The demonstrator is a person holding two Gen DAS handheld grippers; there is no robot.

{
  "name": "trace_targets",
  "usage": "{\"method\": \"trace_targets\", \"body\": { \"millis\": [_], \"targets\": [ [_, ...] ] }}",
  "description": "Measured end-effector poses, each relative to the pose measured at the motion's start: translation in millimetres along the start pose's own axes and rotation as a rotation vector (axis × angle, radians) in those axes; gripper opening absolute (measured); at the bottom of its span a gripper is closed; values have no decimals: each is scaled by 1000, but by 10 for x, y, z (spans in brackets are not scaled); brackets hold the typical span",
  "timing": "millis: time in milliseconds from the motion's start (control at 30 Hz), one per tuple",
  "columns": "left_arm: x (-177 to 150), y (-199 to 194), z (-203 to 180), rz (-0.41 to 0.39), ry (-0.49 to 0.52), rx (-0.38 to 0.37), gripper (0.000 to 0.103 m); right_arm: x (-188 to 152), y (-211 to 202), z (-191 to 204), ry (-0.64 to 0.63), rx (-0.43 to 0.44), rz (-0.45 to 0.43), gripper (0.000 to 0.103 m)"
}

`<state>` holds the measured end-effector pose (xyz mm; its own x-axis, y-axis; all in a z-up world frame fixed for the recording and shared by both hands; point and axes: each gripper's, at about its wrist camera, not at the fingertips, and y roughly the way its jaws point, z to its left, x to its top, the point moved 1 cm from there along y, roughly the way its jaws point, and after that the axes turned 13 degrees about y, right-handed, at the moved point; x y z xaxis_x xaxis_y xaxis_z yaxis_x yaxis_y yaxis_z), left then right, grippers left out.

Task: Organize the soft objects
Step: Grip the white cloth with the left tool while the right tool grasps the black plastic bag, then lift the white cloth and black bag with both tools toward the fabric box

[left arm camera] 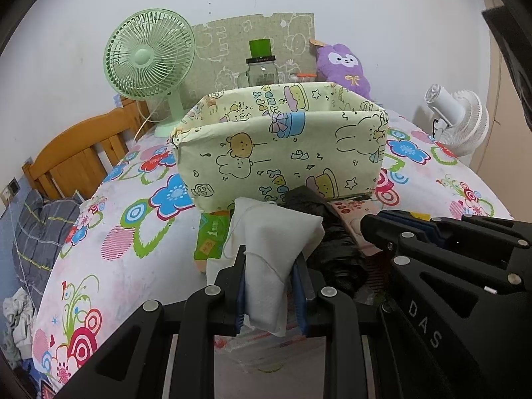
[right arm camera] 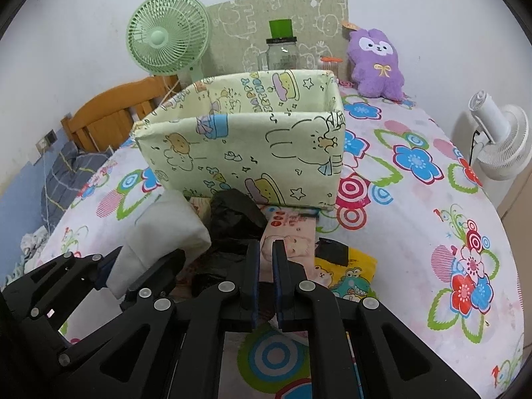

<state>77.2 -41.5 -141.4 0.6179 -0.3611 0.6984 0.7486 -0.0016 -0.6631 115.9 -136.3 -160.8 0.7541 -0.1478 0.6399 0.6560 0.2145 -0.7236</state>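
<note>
Left gripper (left arm camera: 271,286) clamps a white cloth pouch (left arm camera: 276,242) before the cartoon-print fabric box (left arm camera: 282,153) (on the floral bedspread (left arm camera: 126,266)); right gripper (right arm camera: 265,279) closed, its jaws empty, over a pink packet (right arm camera: 292,236).

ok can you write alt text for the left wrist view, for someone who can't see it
The left gripper clamps a white fabric pouch above a floral bedsheet, with an open pale-green cartoon-print storage box just beyond. The right gripper reaches in from the right over a black bag. A green fan and purple plush stand behind by the wall.
</note>
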Motion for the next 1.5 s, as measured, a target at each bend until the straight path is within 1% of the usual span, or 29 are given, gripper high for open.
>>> {"method": "trace_targets", "body": {
  "millis": [133, 300, 400, 500, 667, 933, 1067, 1233, 1367, 1500],
  "targets": [
    [-6, 3, 45, 1, -7, 4, 22, 10, 14, 8, 6, 16, 4, 11],
    [-30, 23, 76, 5, -9, 7, 22, 17, 30, 70, -12, 5, 9, 11],
    [-44, 28, 103, 7, -7, 10, 22, 32, 28, 82, 0, 23, 8, 11],
    [-52, 43, 136, 11, -10, 13, 22, 40, 73, 108, 2, 16, 17, 11],
    [-58, 51, 161, 10, -11, 9, 22, 27, 105, 188, -17, 5, 5, 11],
    [-56, 76, 228, 11, -19, 4, 22, 51, 230, 278, -21, 35, 42, 11],
    [-56, 100, 263, 11, -25, -6, 22, 79, 311, 311, -25, 24, 62, 11],
    [-30, 133, 320, 11, -39, -10, 22, 137, 307, 293, -1, 32, 49, 12],
    [10, 160, 319, 10, -35, -18, 22, 173, 328, 323, -11, 35, 45, 12],
    [53, 181, 329, 6, -42, -29, 22, 221, 309, 378, -35, 18, 5, 12]
  ]
}}
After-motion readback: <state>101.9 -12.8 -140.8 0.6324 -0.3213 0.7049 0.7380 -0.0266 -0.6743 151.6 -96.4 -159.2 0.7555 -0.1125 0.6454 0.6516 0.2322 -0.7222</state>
